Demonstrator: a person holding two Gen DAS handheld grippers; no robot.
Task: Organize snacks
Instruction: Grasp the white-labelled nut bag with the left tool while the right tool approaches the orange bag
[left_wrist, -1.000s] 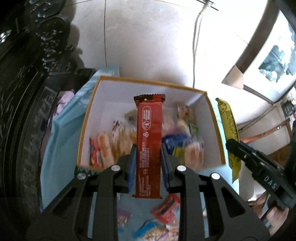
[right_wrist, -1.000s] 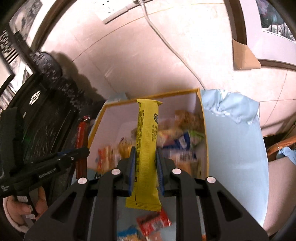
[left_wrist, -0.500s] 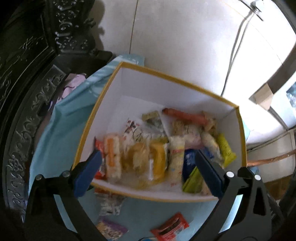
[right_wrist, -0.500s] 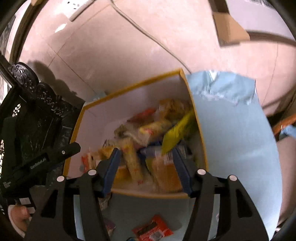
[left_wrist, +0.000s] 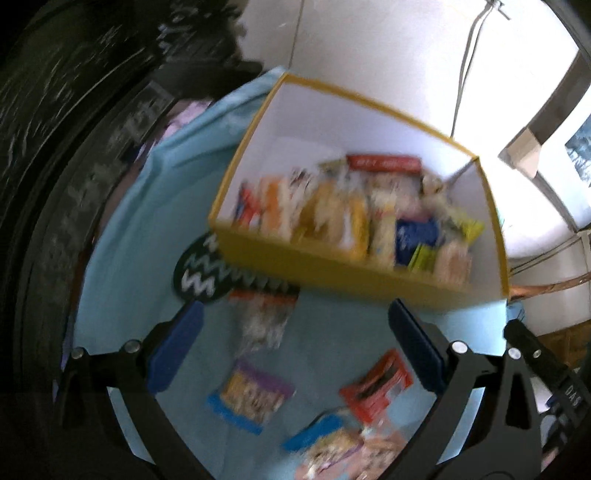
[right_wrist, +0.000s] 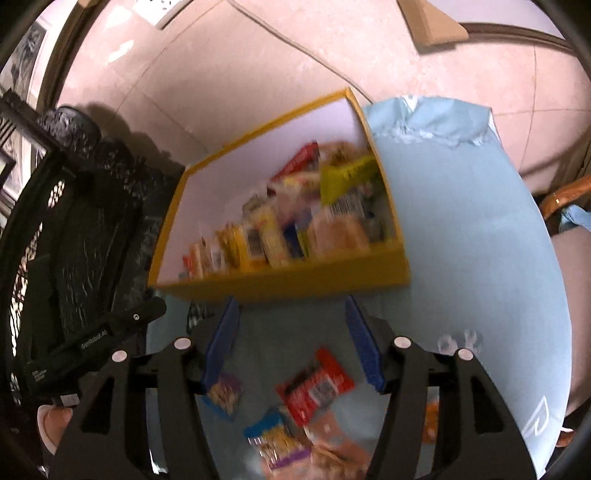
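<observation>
A yellow box (left_wrist: 332, 269) (right_wrist: 288, 282) with white inner walls stands on the light blue tablecloth and holds several snack packets. A red bar (left_wrist: 384, 162) (right_wrist: 299, 160) lies at its far side and a yellow-green bar (left_wrist: 467, 227) (right_wrist: 347, 173) at its right. My left gripper (left_wrist: 295, 347) is open and empty above loose packets in front of the box: a clear packet (left_wrist: 262, 321), a purple-blue packet (left_wrist: 251, 400) and a red packet (left_wrist: 376, 391). My right gripper (right_wrist: 291, 343) is open and empty above the red packet (right_wrist: 314, 387).
A dark carved cabinet (left_wrist: 55, 147) (right_wrist: 55, 240) stands at the left. A black mat with white zigzags (left_wrist: 199, 273) lies under the box's front left corner. The other gripper shows at each view's edge (left_wrist: 546, 373) (right_wrist: 92, 343). Bare cloth (right_wrist: 480, 258) lies right of the box.
Both grippers let go of their bars, red from the left and yellow from the right, into the box, opened wide, and pulled back toward the loose packets in front.
</observation>
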